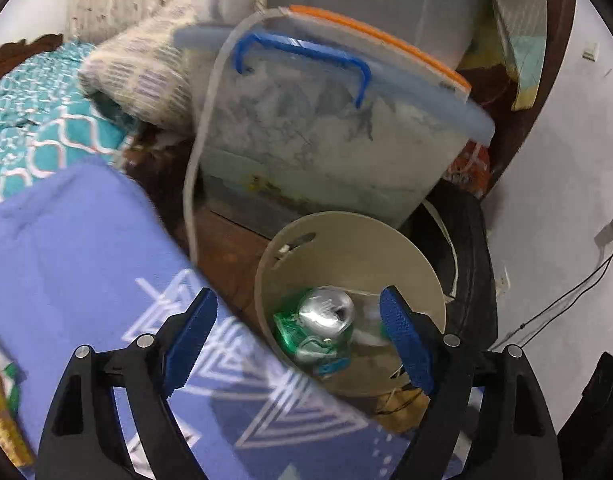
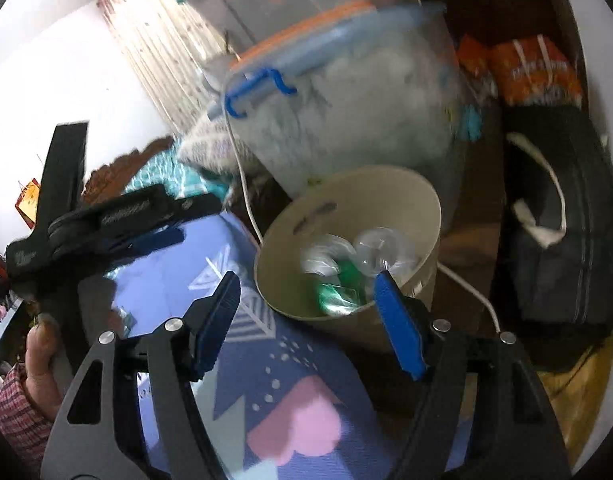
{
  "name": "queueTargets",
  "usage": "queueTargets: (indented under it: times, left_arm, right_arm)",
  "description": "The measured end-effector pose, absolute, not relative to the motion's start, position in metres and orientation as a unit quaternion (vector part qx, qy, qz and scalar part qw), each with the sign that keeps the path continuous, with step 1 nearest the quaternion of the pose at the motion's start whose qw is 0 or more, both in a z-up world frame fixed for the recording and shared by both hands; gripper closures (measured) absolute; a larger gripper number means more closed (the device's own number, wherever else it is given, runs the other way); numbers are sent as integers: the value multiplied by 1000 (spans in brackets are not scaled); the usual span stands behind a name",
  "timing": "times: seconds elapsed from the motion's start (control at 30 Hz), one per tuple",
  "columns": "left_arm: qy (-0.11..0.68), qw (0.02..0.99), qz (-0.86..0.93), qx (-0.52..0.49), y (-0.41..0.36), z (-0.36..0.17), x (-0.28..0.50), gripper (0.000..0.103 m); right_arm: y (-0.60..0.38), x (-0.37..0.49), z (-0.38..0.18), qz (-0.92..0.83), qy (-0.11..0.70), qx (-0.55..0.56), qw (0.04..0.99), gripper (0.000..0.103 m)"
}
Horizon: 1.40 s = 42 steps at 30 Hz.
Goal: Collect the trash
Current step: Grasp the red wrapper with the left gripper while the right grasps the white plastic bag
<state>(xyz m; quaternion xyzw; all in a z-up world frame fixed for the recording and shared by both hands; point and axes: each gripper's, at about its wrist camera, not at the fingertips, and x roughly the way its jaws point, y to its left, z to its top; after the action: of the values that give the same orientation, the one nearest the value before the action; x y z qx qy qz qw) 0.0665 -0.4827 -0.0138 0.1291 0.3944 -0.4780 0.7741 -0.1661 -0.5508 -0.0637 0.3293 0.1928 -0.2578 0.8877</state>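
Cluttered bedside: purple blanket (image 1: 86, 272), lidded plastic tub (image 1: 330, 136). Beige bin (image 1: 386, 248) off the blanket's edge holds green can (image 1: 322, 320) and clear bottle (image 2: 386, 248). Left gripper (image 1: 302, 336) and right gripper (image 2: 306, 312) wide, empty.

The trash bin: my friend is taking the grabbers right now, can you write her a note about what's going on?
Left gripper: open, empty, over the bin.
Right gripper: open, empty, also at the bin.
In the bin: a crushed can, green wrapper and clear plastic.
Done: that trash is inside.
Left: look for more trash; these views are blurry and show none for certain.
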Motion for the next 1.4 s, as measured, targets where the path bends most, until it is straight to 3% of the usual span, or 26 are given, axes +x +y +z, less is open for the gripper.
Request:
queueTargets:
  times: [0.2,0.5,0.73,0.97,1.0,1.03,1.07,1.1,1.17,1.27,1.4]
  left_arm:
    - [344,813,-457,107,-379,22,52,23]
    - [344,879,-318,92,-160,14,45,23]
    - [368,924,-79,63,4,-12,72,16]
    - [404,913,-43,38,52,-47,91,12]
    - [412,909,-44,40,52,-51,94,15]
    - [426,902,-62,30,54,-54,98,37]
    - [436,896,-80,23,57,-57,99,74]
    - [442,892,-91,20,54,-60,101,81]
    - [439,892,-104,14,60,-59,92,88]
    - [443,888,-120,-14,77,-58,79,90]
    - [446,886,-118,-45,97,-55,64,90]
  right_arm:
    - [-513,-150,-44,-207,173,302,914,44]
    - [-404,-69,-45,-36,250,268,930,48]
    - [-297,-15,-44,83,312,215,921,44]
    - [-178,51,-30,211,353,145,900,26]
    - [-162,64,-29,220,360,136,896,25]
    - [-146,80,-29,229,368,129,892,25]
    - [-131,97,-30,240,376,125,886,25]
    - [-117,113,-32,248,386,121,880,24]
    - [-94,140,-38,255,406,112,870,23]
    - [-59,163,-49,241,413,70,876,19]
    - [-26,171,-64,250,429,19,868,21]
